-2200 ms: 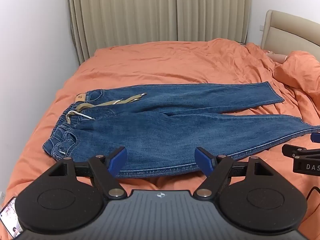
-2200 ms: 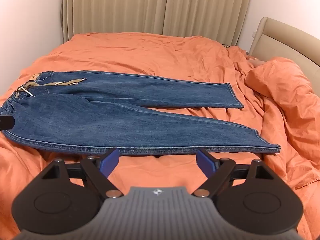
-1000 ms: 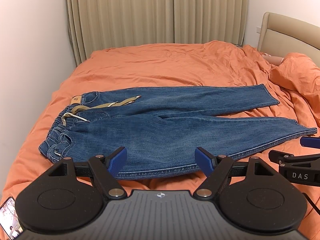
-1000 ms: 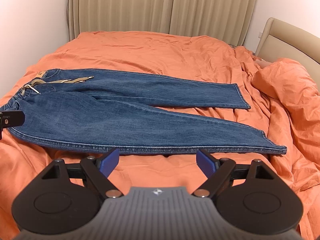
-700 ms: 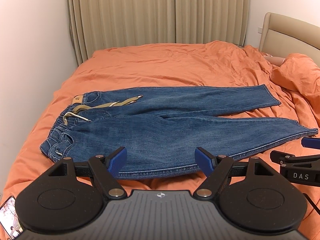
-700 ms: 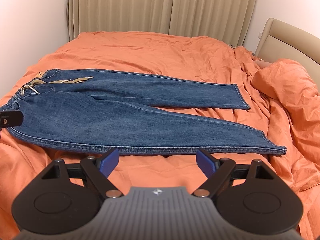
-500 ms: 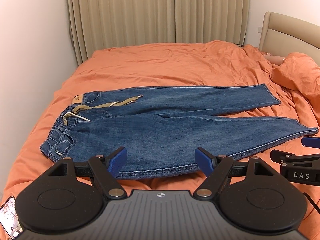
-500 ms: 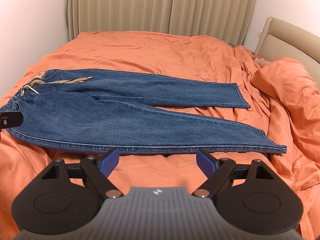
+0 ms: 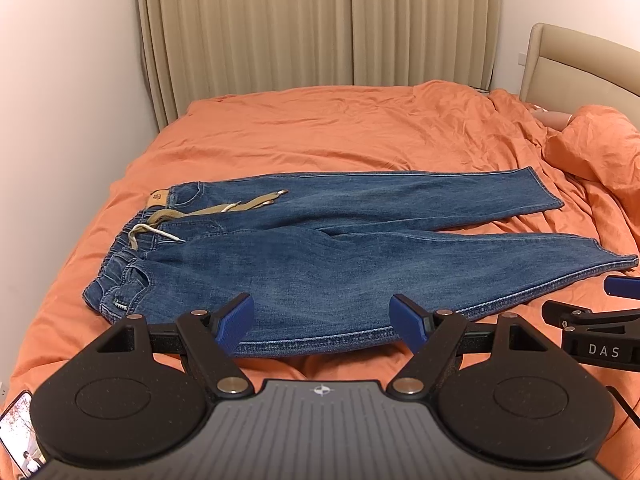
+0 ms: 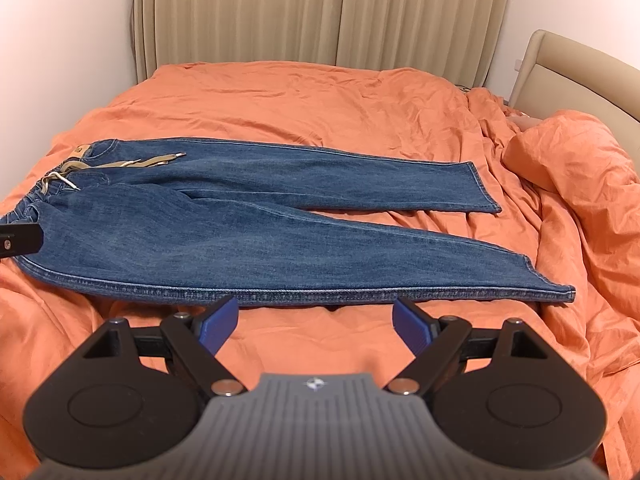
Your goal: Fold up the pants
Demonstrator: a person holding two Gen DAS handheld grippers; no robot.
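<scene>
Blue jeans (image 9: 320, 256) lie flat on the orange bed, waist at the left with a tan drawstring (image 9: 224, 209), both legs spread toward the right. They also show in the right wrist view (image 10: 248, 216). My left gripper (image 9: 322, 320) is open and empty, hovering above the near hem of the waist half. My right gripper (image 10: 314, 324) is open and empty, just in front of the near leg's edge. The right gripper also shows at the right edge of the left wrist view (image 9: 600, 328).
The orange bedsheet (image 9: 340, 136) covers the whole bed. A bunched orange duvet (image 10: 580, 168) lies at the right by the beige headboard (image 10: 580, 68). Beige curtains (image 9: 320, 24) hang behind, and a white wall (image 9: 60, 120) runs along the left.
Both grippers have drawn back and risen slightly from the jeans over the last two seconds, then held nearly still. The jeans have not moved.
</scene>
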